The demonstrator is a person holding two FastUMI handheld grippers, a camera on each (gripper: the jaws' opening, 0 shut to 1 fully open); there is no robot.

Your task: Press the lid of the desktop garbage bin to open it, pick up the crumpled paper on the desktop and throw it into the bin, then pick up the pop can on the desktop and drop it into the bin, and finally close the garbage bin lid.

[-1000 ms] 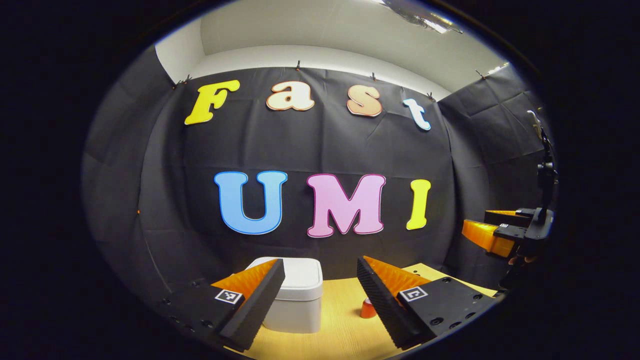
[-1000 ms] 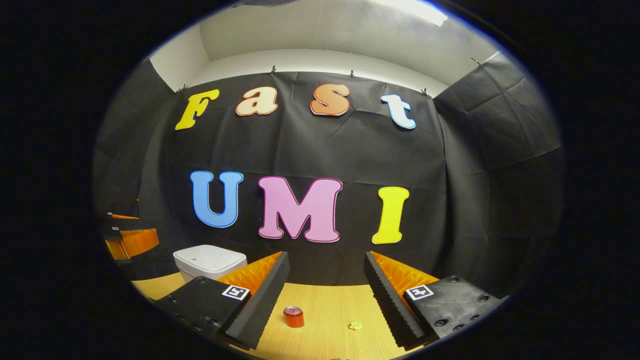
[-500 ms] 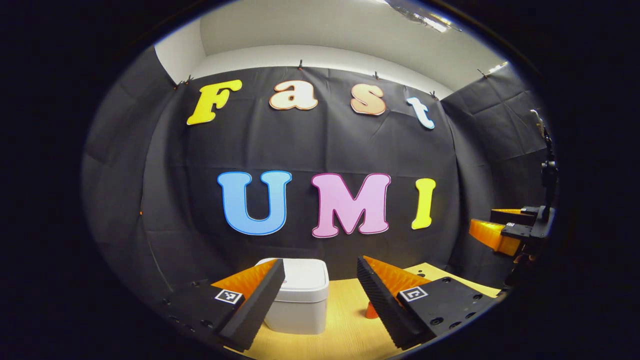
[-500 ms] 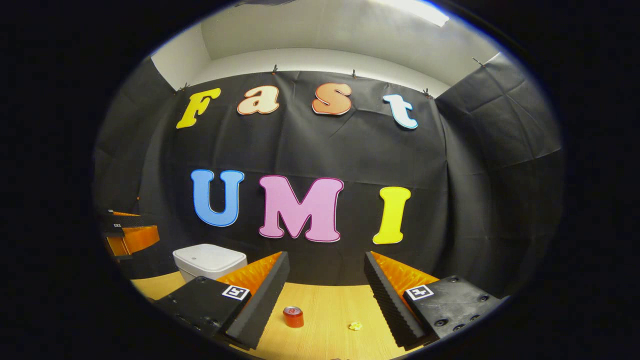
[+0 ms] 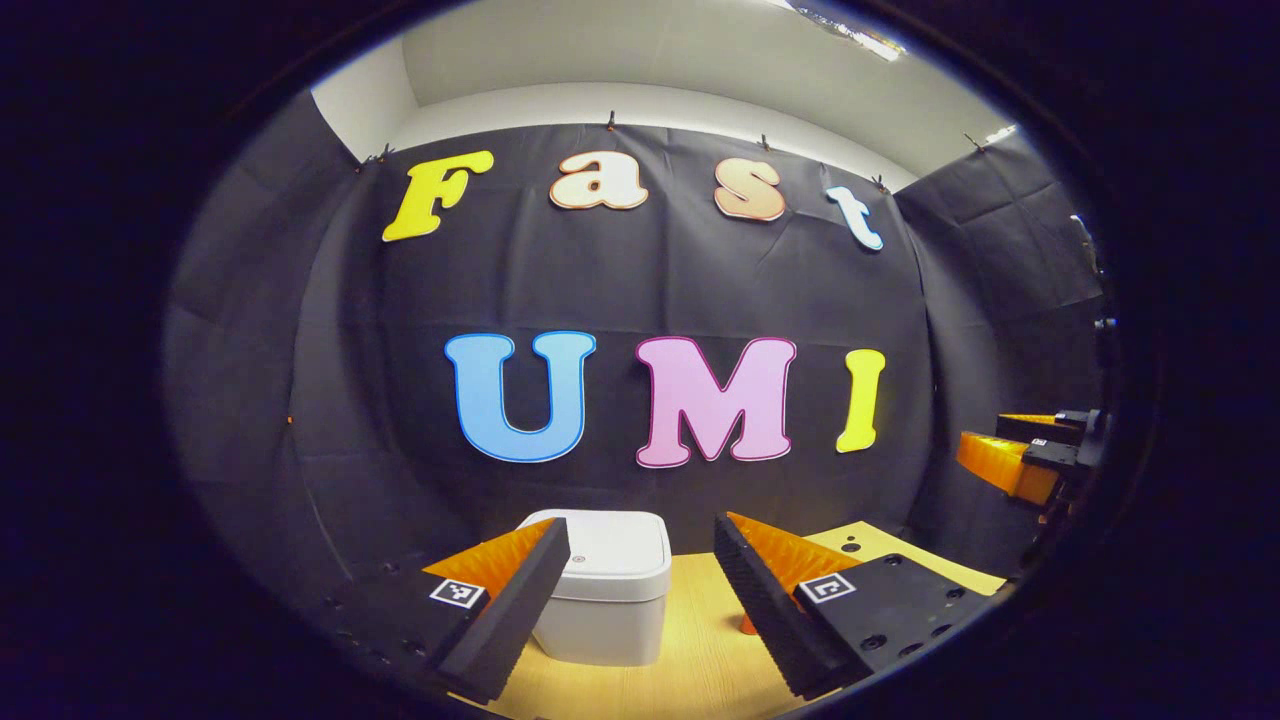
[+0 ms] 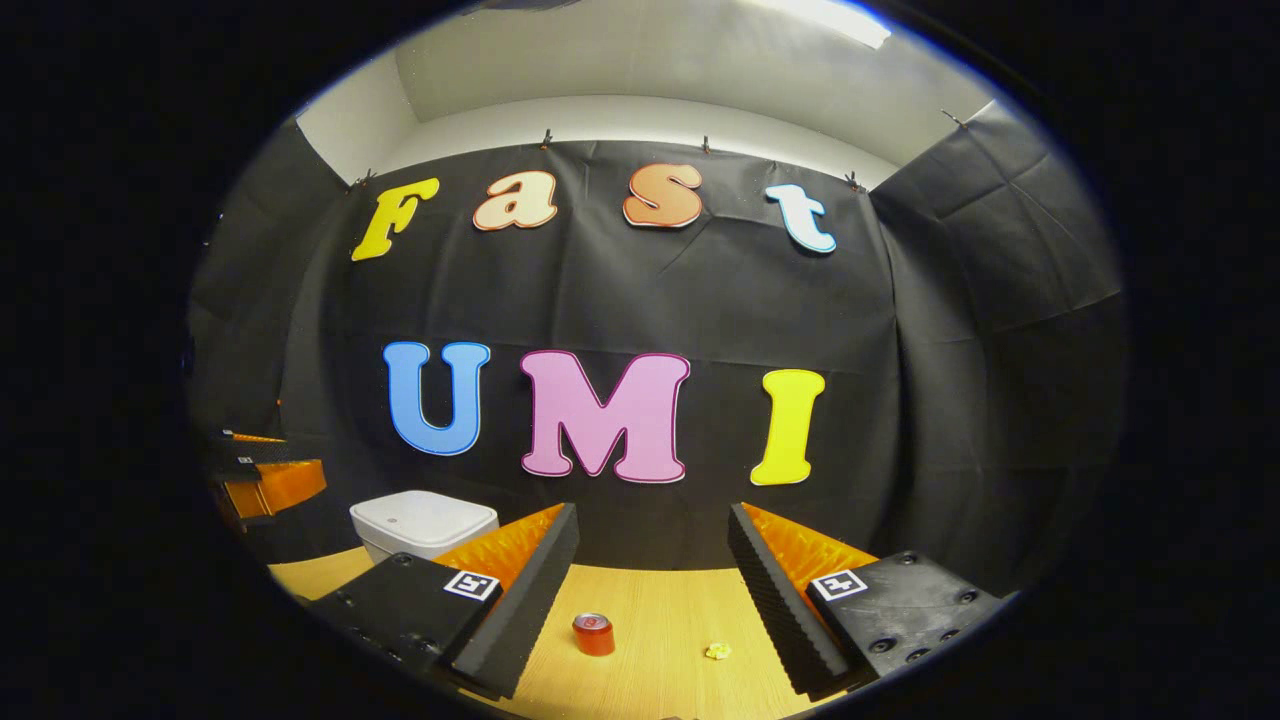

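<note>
On the bench (image 6: 650,640) before you: white garbage bin (image 5: 610,590) lid down, red pop can (image 6: 593,634) upright, crumpled paper (image 6: 717,651) just right of it | your left claw (image 5: 635,600) wide, empty, facing the bin | your right claw (image 6: 650,600) wide, empty, above can and paper
</note>
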